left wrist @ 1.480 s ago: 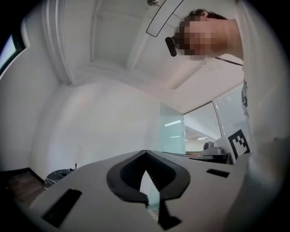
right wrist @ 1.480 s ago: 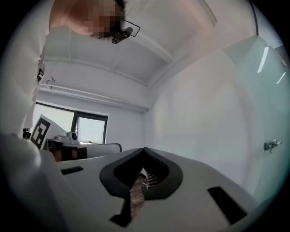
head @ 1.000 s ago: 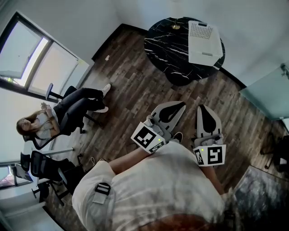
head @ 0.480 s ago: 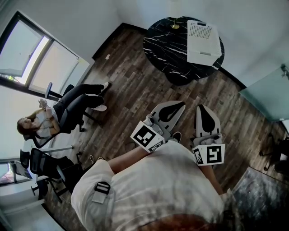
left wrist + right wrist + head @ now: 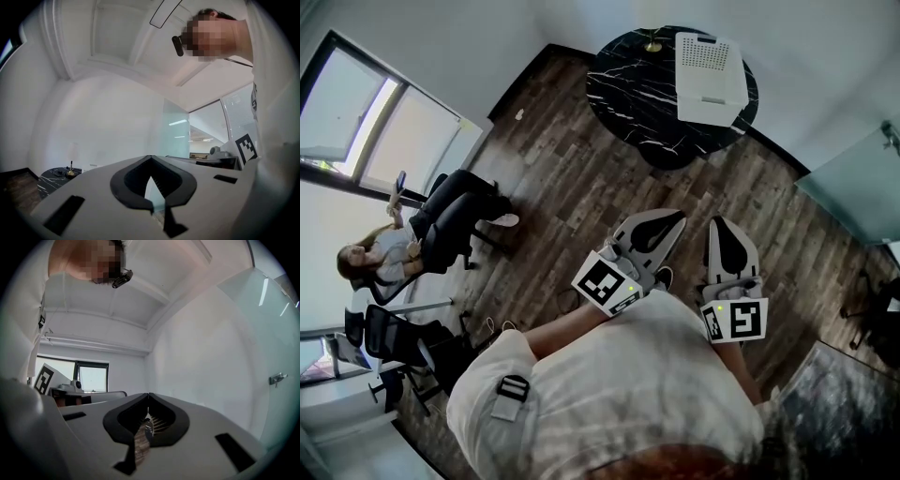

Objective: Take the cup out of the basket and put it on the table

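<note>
A white perforated basket (image 5: pixel 709 67) stands on the round black marble table (image 5: pixel 637 84) at the far end of the room; no cup shows from here. My left gripper (image 5: pixel 664 223) and right gripper (image 5: pixel 720 231) are held close to my chest, far from the table, side by side. Both are shut with nothing between the jaws. In the left gripper view the left gripper (image 5: pixel 150 157) points slightly upward at a white wall, with the table (image 5: pixel 52 180) low at the left. In the right gripper view the right gripper (image 5: pixel 148 394) faces a bare wall corner.
A small gold stand (image 5: pixel 652 44) sits on the table beside the basket. A person (image 5: pixel 398 246) sits on an office chair by the window at the left, with more chairs (image 5: pixel 389 347) below. A glass partition (image 5: pixel 853 187) lines the right. Wooden floor (image 5: pixel 572 178) lies between me and the table.
The table and basket have slid a little up and left in the head view. The seated person has drawn the legs in. Both grippers stay shut in about the same place.
</note>
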The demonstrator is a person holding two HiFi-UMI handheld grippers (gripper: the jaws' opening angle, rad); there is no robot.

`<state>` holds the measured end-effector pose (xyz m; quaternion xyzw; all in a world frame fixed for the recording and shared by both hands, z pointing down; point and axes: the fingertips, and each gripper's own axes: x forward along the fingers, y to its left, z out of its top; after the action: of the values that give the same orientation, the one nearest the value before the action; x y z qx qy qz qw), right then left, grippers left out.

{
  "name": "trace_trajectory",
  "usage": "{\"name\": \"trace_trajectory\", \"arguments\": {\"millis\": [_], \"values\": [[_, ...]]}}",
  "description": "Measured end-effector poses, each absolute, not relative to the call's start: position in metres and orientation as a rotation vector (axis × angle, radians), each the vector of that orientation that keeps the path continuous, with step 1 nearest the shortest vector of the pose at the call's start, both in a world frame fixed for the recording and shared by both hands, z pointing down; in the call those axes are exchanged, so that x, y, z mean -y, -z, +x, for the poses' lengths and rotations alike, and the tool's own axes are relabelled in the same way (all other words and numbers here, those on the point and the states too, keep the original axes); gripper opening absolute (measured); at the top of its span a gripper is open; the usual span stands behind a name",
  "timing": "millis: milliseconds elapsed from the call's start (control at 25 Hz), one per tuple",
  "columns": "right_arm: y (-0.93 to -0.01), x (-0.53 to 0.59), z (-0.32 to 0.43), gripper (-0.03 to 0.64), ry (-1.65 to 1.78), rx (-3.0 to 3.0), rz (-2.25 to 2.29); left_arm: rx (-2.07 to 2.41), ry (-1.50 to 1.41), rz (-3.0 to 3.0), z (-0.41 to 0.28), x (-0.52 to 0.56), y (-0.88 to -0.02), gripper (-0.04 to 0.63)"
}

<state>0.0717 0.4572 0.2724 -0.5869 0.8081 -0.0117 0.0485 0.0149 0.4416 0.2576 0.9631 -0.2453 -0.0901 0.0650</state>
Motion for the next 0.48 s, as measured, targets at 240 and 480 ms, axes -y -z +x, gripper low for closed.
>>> {"name": "trace_trajectory", "arguments": {"millis": [240, 480], "values": [[-0.282, -0.464, 0.08, 0.009, 0.068, -2.479, -1.772, 0.764, 0.215, 2.881, 0.019, -0.447, -0.273, 0.006], [-0.288, -0.453, 0.081, 0.008, 0.075, -2.497, -1.753, 0.782, 0.219, 2.885, 0.023, -0.437, -0.275, 0.006]]}}
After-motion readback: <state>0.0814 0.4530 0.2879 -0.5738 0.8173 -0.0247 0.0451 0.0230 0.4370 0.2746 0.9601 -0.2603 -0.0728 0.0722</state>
